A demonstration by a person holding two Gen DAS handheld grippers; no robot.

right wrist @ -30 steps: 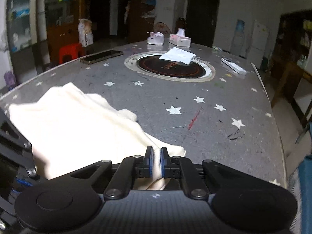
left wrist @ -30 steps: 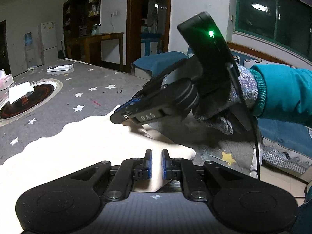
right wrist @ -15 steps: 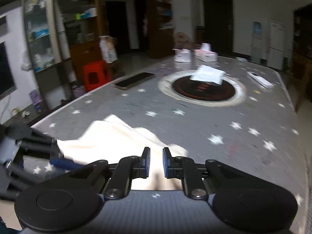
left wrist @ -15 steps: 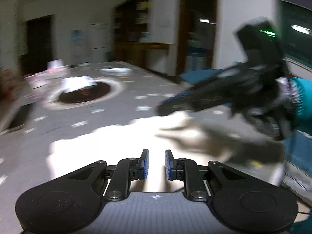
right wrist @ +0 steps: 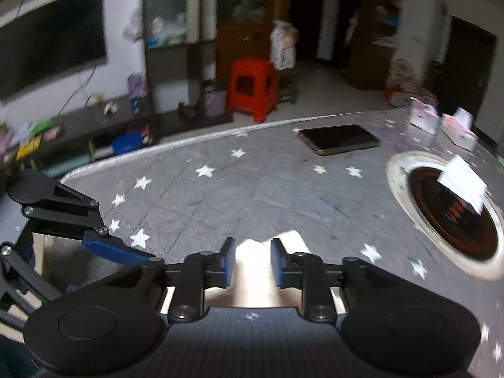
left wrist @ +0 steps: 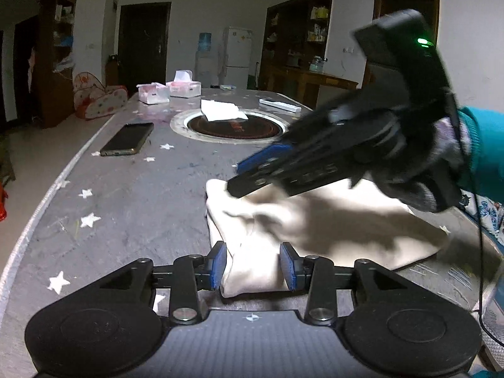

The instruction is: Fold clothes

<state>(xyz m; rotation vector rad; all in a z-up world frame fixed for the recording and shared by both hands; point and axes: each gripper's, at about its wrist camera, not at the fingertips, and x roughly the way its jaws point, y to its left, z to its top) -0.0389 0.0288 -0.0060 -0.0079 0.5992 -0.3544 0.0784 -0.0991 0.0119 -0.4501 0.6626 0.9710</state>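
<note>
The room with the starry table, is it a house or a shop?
Most likely a house, a living and dining room. There is a white fridge by a water dispenser, a big dark screen on the wall, and tissue boxes on the starry table with its built-in hot-pot burner.

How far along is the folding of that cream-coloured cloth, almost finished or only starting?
Well along, it seems. Done: the cream garment lies on the star-patterned table as a compact bundle with doubled edges. In hand: the left tongs and right tongs are both opening, cloth between their pads but apparently being let go. Left: perhaps smoothing or a final fold; I cannot tell whether more clothes wait.
</note>
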